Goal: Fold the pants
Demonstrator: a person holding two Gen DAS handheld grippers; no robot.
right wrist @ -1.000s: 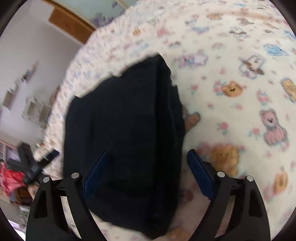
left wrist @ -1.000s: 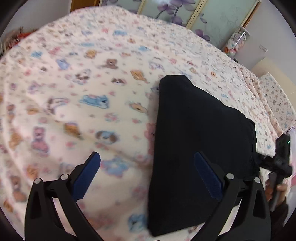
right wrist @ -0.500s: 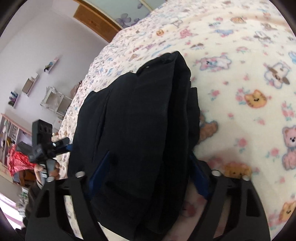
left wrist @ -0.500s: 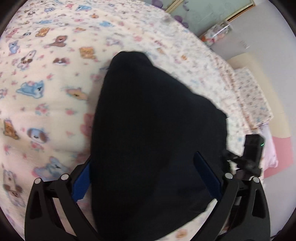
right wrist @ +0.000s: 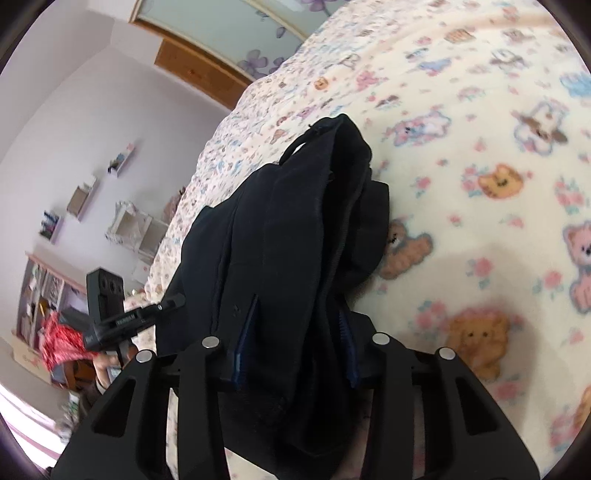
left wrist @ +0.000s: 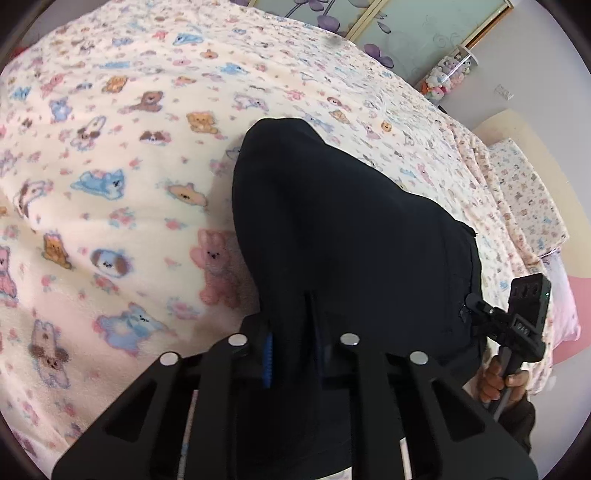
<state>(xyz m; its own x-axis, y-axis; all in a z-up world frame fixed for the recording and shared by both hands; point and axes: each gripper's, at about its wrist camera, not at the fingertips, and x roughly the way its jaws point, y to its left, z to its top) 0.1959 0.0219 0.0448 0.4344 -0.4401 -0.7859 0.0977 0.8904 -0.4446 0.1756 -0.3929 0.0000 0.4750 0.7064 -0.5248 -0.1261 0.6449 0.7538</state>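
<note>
Black pants (left wrist: 351,229) lie folded into a thick bundle on a cream bed blanket (left wrist: 110,166) printed with cartoon animals. My left gripper (left wrist: 290,332) is shut on the bundle's near edge, with the fabric pinched between its blue pads. In the right wrist view the same pants (right wrist: 295,229) bunch up in layers. My right gripper (right wrist: 295,332) is closing on their near end, and the cloth fills the gap between both pads. Each gripper shows in the other's view: the right one (left wrist: 517,321) held by a hand (left wrist: 495,376), the left one (right wrist: 110,310) at the bed's edge.
The blanket spreads wide around the pants. A patterned pillow (left wrist: 528,192) lies at the right end of the bed. Sliding wardrobe doors (left wrist: 406,29) stand behind the bed. Wall shelves (right wrist: 81,199) and a red cloth (right wrist: 61,343) are off to the left.
Both grippers went from wide open to closed onto the pants' near edge. The left one moved over the bundle. The fabric is now gathered and lifted between the right pads.
</note>
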